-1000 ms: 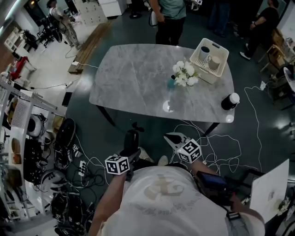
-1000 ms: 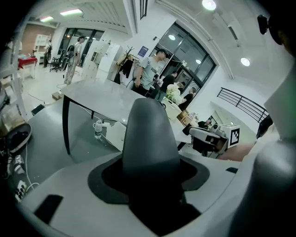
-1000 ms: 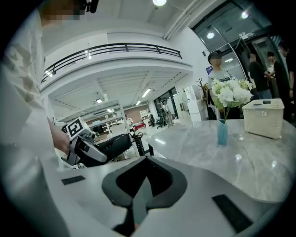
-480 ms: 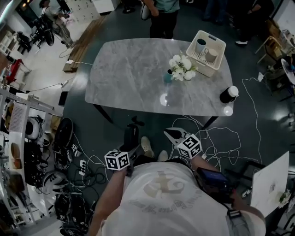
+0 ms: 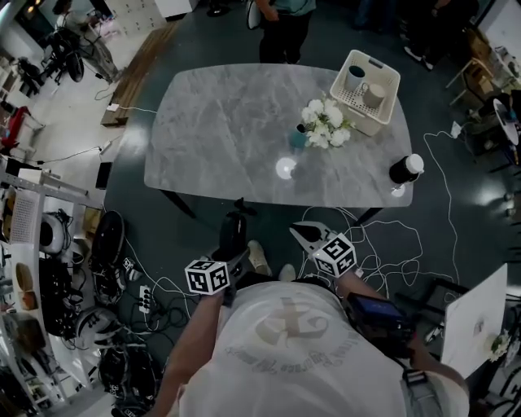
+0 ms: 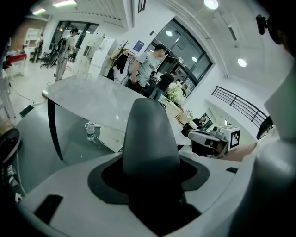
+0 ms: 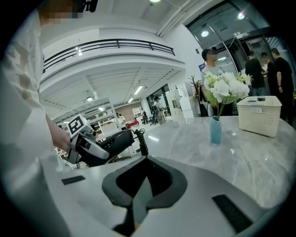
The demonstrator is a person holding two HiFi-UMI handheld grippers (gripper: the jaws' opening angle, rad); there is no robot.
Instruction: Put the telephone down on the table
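Beside grey marble table [image 5: 220, 122], black coil-corded telephone [image 5: 232, 236].

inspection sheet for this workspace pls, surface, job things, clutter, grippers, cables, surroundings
surface: grey marble table; things stand only toward its right end
job's things: black telephone held off the table, short of its near edge, not yet put down
clutter: white basket holding two cups; white flowers in a teal vase; dark container with a white lid at the near right corner
grippers: left gripper shut on the telephone; right gripper shut, nothing between its jaws
cables: coiled cord on the telephone; white cables loose on the floor under the table's right end
surroundings: person standing at the far edge; shelving at left
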